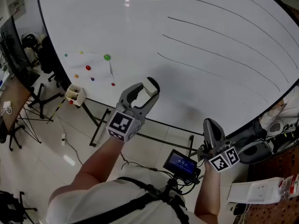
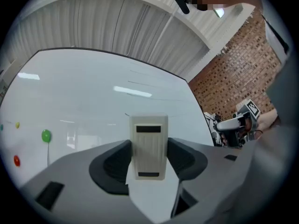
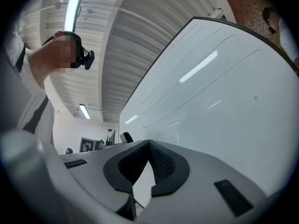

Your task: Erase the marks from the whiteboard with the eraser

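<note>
- Left tool (image 1: 141,93): clenched on the eraser (image 2: 149,146). One pad sits on each long side, and the upper end stands proud of the tips.
- Eraser: a pale ribbed block. In the left gripper view its long axis runs 12 to 6 o'clock, in line with the tool. I judge it is not yet touching the board.
- Right tool (image 3: 149,148): closed on itself with nothing in it. In the head view it lies at 4 o'clock of the left tool, low by the board's bottom edge.
- Whiteboard (image 1: 140,27): fills the upper part of the head view.
- Marks (image 1: 219,55): five long thin dark lines, stacked. Each runs from about 10 o'clock to 4 o'clock.
- Key relation: the nearest line's end lies at 12 to 1 o'clock of the eraser. The rest spread away toward 2 o'clock.
- My left hand has the eraser, so the stroke falls to it.
- Coloured magnets (image 1: 107,57): at 10 o'clock of the left tool, well apart from the lines.
</note>
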`<state>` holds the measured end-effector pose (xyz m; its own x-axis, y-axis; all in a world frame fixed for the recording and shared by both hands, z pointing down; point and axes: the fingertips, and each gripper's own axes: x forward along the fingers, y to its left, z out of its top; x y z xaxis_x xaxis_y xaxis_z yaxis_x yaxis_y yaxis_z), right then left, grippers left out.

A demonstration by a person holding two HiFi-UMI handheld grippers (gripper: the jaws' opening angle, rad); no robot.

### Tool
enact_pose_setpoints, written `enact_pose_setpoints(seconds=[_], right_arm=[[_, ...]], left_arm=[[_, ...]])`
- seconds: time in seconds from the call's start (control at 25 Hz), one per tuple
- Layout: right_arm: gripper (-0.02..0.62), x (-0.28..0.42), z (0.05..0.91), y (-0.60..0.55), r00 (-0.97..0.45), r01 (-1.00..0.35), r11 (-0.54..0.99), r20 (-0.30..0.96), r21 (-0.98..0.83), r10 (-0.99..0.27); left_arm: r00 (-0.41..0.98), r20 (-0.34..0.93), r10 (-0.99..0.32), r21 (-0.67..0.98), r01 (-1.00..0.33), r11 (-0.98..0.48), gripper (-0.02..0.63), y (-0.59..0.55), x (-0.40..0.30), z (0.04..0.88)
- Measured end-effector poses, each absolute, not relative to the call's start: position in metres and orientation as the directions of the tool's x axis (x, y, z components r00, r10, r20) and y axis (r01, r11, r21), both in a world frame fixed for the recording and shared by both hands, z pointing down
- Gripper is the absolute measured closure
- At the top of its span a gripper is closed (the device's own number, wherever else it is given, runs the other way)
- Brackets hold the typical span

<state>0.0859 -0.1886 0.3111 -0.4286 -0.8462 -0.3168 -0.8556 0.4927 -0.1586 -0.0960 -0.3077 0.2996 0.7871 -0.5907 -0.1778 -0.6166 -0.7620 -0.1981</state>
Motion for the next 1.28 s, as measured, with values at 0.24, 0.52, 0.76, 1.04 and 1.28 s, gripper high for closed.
enact_pose_setpoints(seconds=[0.24,0.52,0.76,1.04,1.28], right_arm=[[0.591,0.06,0.302,-0.204,-0.486,-0.828,0.546,-0.325,-0.128,-0.812],[0.591,0.066,0.292,-0.202,-0.497,-0.826,0.556,-0.344,-0.092,-0.797],[0.591,0.105,0.287,-0.19,-0.475,-0.836,0.539,-0.354,-0.103,-0.805],[0.591,0.136,0.287,-0.219,-0.515,-0.802,0.588,-0.382,-0.101,-0.768],[0.591,0.136,0.299,-0.213,-0.51,-0.803,0.583,-0.369,-0.119,-0.777]], left_arm=[[0.716,-0.244,-0.654,-0.421,-0.686,-0.593,0.342,-0.321,-0.111,0.24],[0.547,-0.157,-0.822,-0.563,-0.734,-0.381,0.344,-0.359,-0.117,0.222],[0.415,-0.118,-0.902,-0.608,-0.748,-0.265,0.344,-0.383,-0.107,0.218],[0.366,-0.09,-0.926,-0.629,-0.742,-0.232,0.345,-0.413,-0.083,0.22],[0.327,-0.106,-0.939,-0.637,-0.747,-0.188,0.346,-0.4,-0.078,0.228]])
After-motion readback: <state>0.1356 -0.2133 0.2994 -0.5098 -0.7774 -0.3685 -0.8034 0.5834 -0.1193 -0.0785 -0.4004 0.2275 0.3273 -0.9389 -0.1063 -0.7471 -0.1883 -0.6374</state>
